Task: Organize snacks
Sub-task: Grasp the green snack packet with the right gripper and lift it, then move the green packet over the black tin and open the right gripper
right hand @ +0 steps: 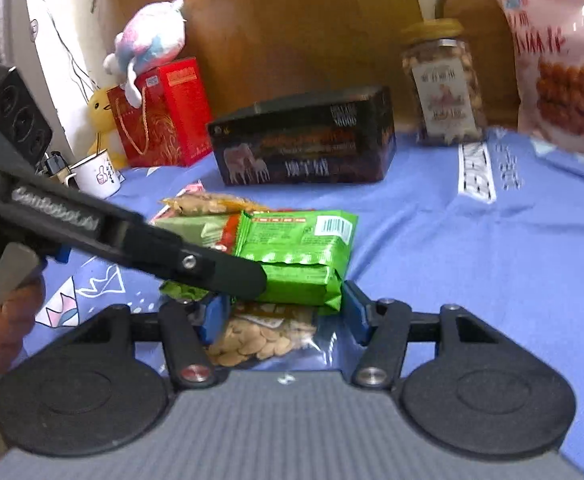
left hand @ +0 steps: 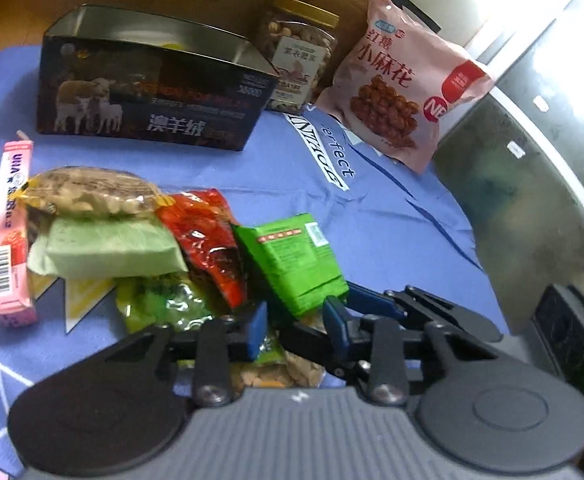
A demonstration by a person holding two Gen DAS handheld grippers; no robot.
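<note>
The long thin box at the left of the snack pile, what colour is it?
Pink, with a white barcode panel; the box shows best in the left wrist view.

Pink bag [left hand: 396, 80] – "红糖小麻花"; dark box [left hand: 152, 92] – "澳羊绒"; blue cloth [left hand: 372, 208] – "Perfect"; pink stick pkt [left hand: 10, 232] – "UHA".

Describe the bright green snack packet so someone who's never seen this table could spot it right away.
Start at the dark open box printed with sheep at the back of the blue tablecloth. In front lies a snack pile; the bright green packet sits at its right edge. Unlike the pale green pack nearby, it's vivid green with a barcode showing.
</note>
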